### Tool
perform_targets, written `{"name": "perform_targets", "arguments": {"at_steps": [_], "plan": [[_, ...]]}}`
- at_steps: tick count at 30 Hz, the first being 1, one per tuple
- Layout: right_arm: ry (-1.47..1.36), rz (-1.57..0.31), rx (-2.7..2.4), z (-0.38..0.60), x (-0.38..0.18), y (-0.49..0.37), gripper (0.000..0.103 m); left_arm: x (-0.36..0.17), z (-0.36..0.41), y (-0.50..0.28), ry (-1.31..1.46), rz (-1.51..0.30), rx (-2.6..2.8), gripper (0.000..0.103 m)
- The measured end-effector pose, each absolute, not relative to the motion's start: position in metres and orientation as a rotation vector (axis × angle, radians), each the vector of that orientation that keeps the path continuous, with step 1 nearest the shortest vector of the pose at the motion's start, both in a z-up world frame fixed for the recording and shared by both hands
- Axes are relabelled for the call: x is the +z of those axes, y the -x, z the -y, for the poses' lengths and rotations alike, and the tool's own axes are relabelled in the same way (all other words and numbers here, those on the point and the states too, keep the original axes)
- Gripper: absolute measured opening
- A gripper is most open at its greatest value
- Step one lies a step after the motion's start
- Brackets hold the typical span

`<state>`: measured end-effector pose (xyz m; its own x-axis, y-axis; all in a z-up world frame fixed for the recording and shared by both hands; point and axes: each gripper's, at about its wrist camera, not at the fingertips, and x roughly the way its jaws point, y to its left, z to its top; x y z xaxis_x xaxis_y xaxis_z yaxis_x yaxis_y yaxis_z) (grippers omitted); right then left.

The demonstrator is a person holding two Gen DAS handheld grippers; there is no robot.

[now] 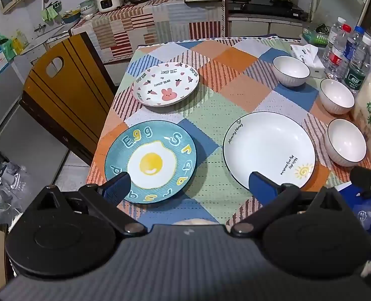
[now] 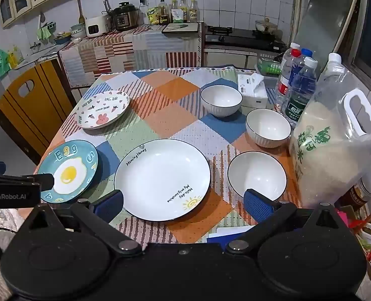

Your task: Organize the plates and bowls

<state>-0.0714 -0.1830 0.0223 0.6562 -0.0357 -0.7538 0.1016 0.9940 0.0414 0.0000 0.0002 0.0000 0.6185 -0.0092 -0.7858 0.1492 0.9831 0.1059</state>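
Here, on the bench [image 2: 175, 92] under a patchwork cloth, three plates and three bowls, all separate, none stacked.

Plates: egg plate [image 1: 150, 161], teal, fried-egg motif, at the near left edge; rabbit plate [image 1: 165, 84], white with pink rabbit, beyond it on the far left; white plate [image 1: 269, 148], largest, lettered "Morning Honey", near centre.

Bowls: three white, dark-rimmed, upright, in a row down the right side: far bowl [image 2: 221, 99], middle bowl [image 2: 268, 127], near bowl [image 2: 256, 174]. Near bowl sits just beside the white plate, not touching.

Other items, right edge: water bottles [image 2: 298, 85], tissue box [image 2: 251, 90], large rice bag [image 2: 336, 145] standing next to the middle and near bowls.

Left hand-held gripper [image 1: 189, 184]: fingers spread wide, empty, above the near edge, between egg plate and white plate.

Right hand-held gripper [image 2: 182, 204]: fingers spread wide, empty, straddling the near rim of the white plate in view; contact cannot be told.
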Motion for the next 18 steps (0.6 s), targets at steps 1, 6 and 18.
{"name": "perform_targets", "arguments": {"at_steps": [1, 6, 18], "plan": [[-0.08, -0.853, -0.079, 0.183, 0.022, 0.071, 0.103, 0.0, 0.0, 0.0, -0.163, -0.902, -0.093, 0.102], [-0.062, -0.845, -0.079, 0.182, 0.02, 0.072, 0.103, -0.001, 0.001, 0.006, -0.169, -0.9, -0.106, 0.101], [-0.046, -0.844, -0.103, 0.182, 0.017, 0.071, 0.103, -0.008, -0.003, -0.004, -0.123, -0.918, -0.099, 0.1]]}}
